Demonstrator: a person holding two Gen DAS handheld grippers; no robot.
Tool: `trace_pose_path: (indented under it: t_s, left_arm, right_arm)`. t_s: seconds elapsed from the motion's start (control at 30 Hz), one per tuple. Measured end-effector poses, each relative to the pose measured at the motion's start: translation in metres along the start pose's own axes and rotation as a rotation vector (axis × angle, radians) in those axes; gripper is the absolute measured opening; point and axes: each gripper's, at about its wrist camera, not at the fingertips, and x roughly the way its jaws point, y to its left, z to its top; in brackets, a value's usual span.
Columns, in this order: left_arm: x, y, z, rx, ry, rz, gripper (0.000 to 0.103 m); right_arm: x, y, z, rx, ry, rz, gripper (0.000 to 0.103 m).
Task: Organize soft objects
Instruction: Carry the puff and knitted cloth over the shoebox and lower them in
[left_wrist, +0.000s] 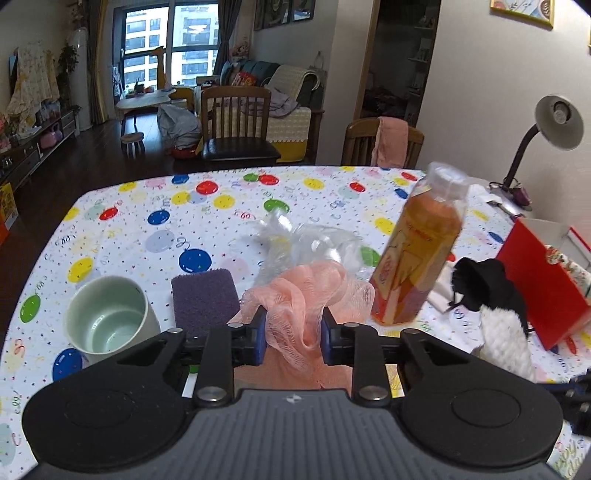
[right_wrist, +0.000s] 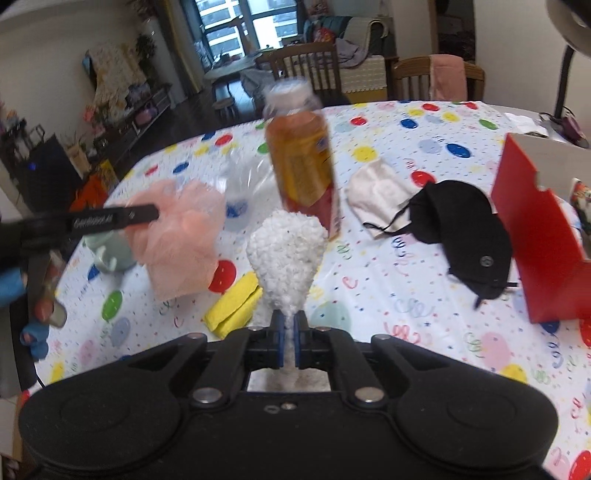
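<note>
L tongs (left_wrist: 293, 332) clamped on peach mesh pouf (left_wrist: 314, 288), lifted just above tabletop (left_wrist: 129, 206); R tongs (right_wrist: 289, 326) nearly closed, pinching white fluffy cloth (right_wrist: 286, 251); orange drink bottle (right_wrist: 303, 162) stands right behind both, w/ crumpled clear plastic (left_wrist: 295, 240) beside it; purple sponge (left_wrist: 205, 295) & pale green cup (left_wrist: 107, 317) at L; yellow sponge (right_wrist: 232, 304), white mask (right_wrist: 380, 192), black mask (right_wrist: 469, 229), red box (right_wrist: 532, 236) near R; balloon-print cover; chairs (left_wrist: 236, 122), window (left_wrist: 170, 40) beyond.

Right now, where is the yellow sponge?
In the right wrist view, the yellow sponge lies on the table, lower left of the white fluffy cloth, below the pink mesh puff.
</note>
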Motion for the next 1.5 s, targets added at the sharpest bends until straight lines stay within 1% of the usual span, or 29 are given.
trace_pose_path:
  t_s: [0.23, 0.47, 0.6, 0.73, 0.87, 1.03, 1.17, 1.5]
  left_arm:
    - [-0.038, -0.016, 0.012, 0.009, -0.011, -0.042, 0.027]
    - [-0.065, -0.039, 0.027, 0.008, -0.018, -0.107, 0.027]
    - [-0.074, -0.057, 0.04, 0.014, -0.027, -0.15, 0.027]
    - [-0.081, -0.085, 0.054, 0.065, -0.046, -0.179, 0.027]
    - [-0.081, -0.116, 0.066, 0.114, -0.059, -0.215, 0.027]
    - [-0.075, -0.157, 0.079, 0.167, -0.059, -0.264, 0.027]
    - [-0.071, -0.191, 0.088, 0.214, -0.073, -0.3, 0.027]
    - [-0.055, -0.275, 0.11, 0.3, -0.087, -0.378, 0.027]
  right_arm:
    - [-0.043, -0.023, 0.016, 0.065, -0.036, -0.003, 0.004]
    - [-0.091, -0.052, 0.036, 0.103, -0.123, -0.026, 0.003]
    - [-0.116, -0.07, 0.049, 0.099, -0.165, -0.05, 0.003]
    - [-0.134, -0.09, 0.063, 0.087, -0.192, -0.089, 0.003]
    - [-0.145, -0.109, 0.073, 0.064, -0.177, -0.133, 0.003]
    - [-0.157, -0.133, 0.084, 0.044, -0.161, -0.173, 0.003]
    - [-0.17, -0.153, 0.095, 0.034, -0.163, -0.199, 0.003]
    - [-0.192, -0.206, 0.119, -0.005, -0.184, -0.304, 0.003]
